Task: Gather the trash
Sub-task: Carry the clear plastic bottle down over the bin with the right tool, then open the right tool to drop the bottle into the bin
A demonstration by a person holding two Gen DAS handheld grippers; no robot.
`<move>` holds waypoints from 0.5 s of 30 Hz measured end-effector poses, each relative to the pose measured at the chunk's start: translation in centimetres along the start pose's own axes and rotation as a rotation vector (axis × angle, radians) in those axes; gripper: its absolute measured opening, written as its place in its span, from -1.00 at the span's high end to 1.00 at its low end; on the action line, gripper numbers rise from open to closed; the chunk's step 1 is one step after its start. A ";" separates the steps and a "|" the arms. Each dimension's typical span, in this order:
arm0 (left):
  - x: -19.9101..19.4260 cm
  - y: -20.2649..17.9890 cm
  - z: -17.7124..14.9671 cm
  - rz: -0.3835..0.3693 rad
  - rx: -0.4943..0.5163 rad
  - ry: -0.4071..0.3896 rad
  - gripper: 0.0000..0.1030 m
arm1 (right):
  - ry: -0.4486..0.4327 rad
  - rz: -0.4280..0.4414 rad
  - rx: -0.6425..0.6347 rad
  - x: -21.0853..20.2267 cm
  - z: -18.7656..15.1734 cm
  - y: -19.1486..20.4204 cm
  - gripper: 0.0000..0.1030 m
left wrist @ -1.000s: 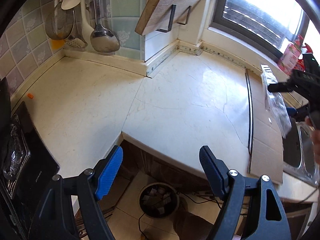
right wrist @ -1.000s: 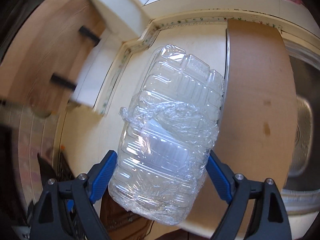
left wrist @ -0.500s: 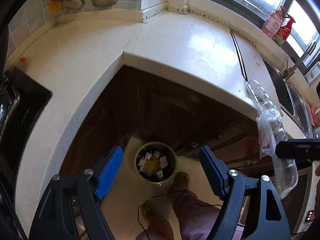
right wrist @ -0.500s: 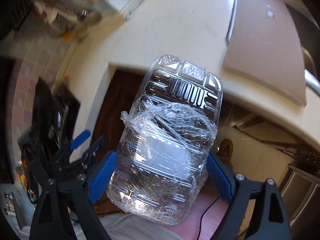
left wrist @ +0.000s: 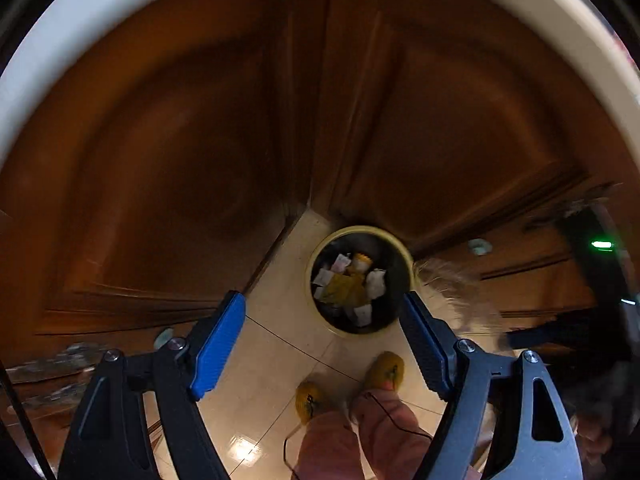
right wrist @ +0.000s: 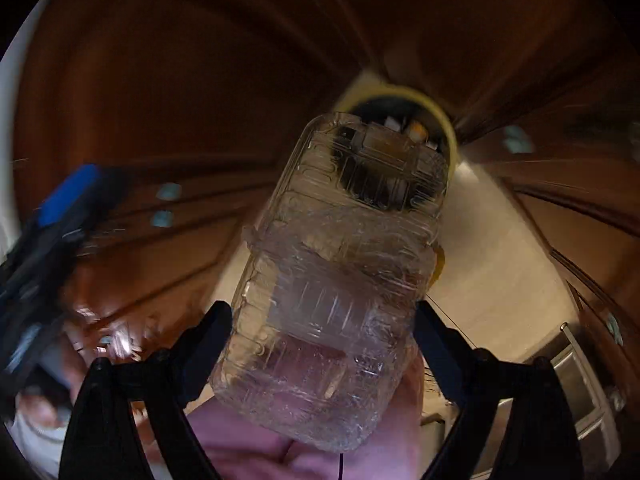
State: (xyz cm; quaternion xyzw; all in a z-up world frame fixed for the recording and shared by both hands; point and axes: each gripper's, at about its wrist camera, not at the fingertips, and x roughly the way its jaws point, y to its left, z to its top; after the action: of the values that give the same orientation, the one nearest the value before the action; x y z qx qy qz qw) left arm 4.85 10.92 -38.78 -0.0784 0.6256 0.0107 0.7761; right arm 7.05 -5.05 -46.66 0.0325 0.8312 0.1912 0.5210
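A: Left wrist view: the left tongs (left wrist: pixel 322 346) are held agape and empty above the trash bin (left wrist: pixel 403 251), so its mouth is kept clear.

B: Right wrist view: the clear plastic container (right wrist: pixel 332 280) is clasped by the right tongs (right wrist: pixel 322 338), aimed binward for dropping.

Both claws drop from cream stone worktop (left wrist: pixel 60 40) level toward floor; right claw (right wrist: pixel 322 320) now holds clear crinkled plastic container (right wrist: pixel 340 272) over yellow-rimmed round trash bin (left wrist: pixel 360 280).
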 end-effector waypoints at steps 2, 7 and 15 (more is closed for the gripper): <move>3.3 0.7 -0.6 0.013 -0.016 0.027 -0.51 | 0.060 0.004 0.048 4.2 2.5 -1.7 -0.77; 8.9 2.4 -1.1 0.033 -0.078 0.052 -0.51 | 0.137 0.018 0.132 12.0 7.0 -5.5 -0.79; 13.6 3.8 -2.2 0.046 -0.140 0.081 -0.51 | 0.095 -0.050 0.165 15.9 13.5 -7.9 -0.86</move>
State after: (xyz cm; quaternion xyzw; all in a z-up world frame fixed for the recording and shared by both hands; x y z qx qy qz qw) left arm 5.23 13.27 -52.92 -0.1182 0.6560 0.0691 0.7422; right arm 12.81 -4.44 -68.23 0.0453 0.8684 0.1104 0.4812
